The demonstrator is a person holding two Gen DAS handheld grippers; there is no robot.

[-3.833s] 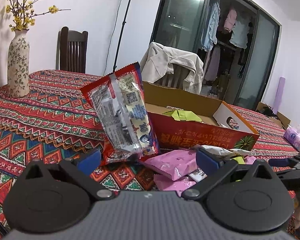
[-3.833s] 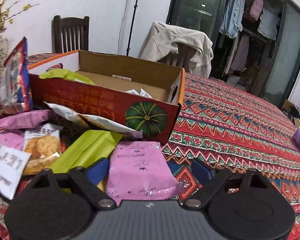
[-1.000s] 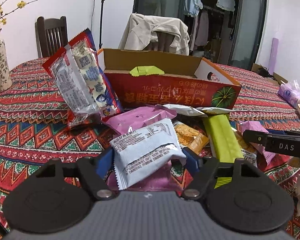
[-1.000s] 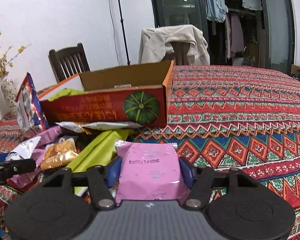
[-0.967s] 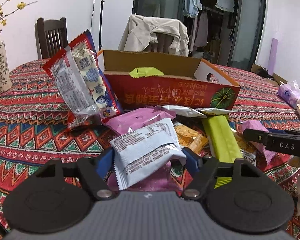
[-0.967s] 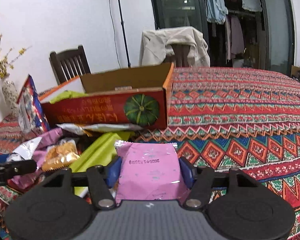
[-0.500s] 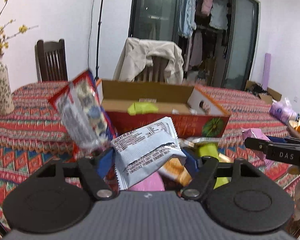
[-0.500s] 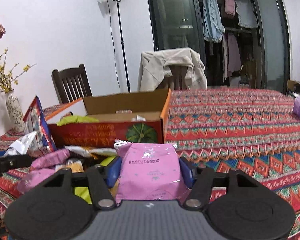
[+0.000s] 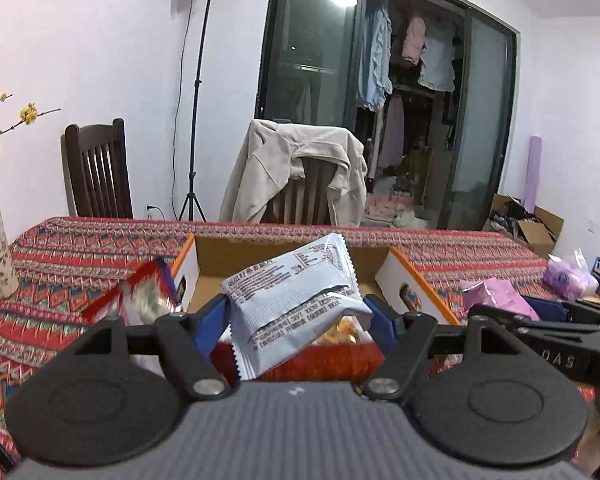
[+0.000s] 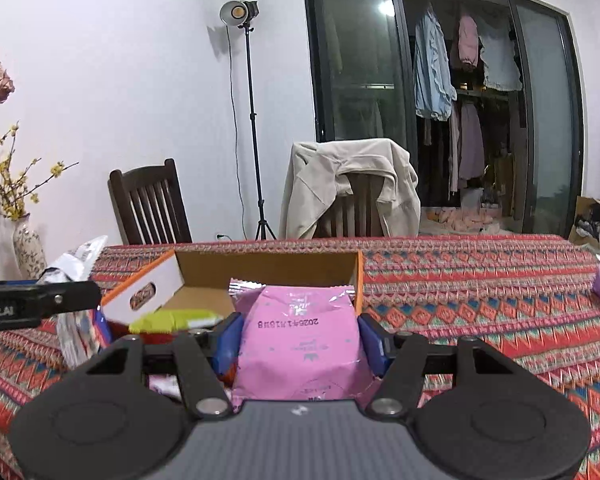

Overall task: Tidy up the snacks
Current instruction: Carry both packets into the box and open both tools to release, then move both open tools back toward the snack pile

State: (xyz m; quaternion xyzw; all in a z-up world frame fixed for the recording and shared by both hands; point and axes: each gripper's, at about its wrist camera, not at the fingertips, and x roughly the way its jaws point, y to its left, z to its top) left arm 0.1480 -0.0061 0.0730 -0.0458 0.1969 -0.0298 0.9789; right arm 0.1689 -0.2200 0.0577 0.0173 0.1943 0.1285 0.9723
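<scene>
Blue pads (image 9: 211, 319) of the left gripper (image 9: 296, 316) press on both side edges of a pale grey-white snack packet (image 9: 296, 300), which is clamped between them and held clear of the table, tilted with its printed face upward. The jaws stand roughly half spread, set by the packet's width. Directly beyond the packet lies the open cardboard box (image 9: 268, 250), its white end flaps edged in orange. A red snack bag (image 9: 140, 292) stands just left of the box, blurred.

The right gripper (image 10: 298, 338) likewise grips a pink snack packet (image 10: 298, 344) across its sides, blue pads (image 10: 228, 338) pressed to both edges. The packet sits upright between the jaws with a printed date code across its upper part. It too is lifted off the table, in front of the box (image 10: 268, 266). A yellow-green packet (image 10: 172, 318) lies inside the box near its left end.

Each gripper appears at the edge of the other's view: the right one with its pink load (image 9: 496, 294) to the left camera's right, the left one (image 10: 40, 300) to the right camera's left.

The table carries a red patterned cloth (image 10: 480, 280). A floral vase (image 10: 28, 246) with yellow blossoms stands at the far left. Two wooden chairs stand behind the table, one (image 10: 352, 200) draped with a beige jacket, and a lamp on a stand (image 10: 240, 12) is against the wall.
</scene>
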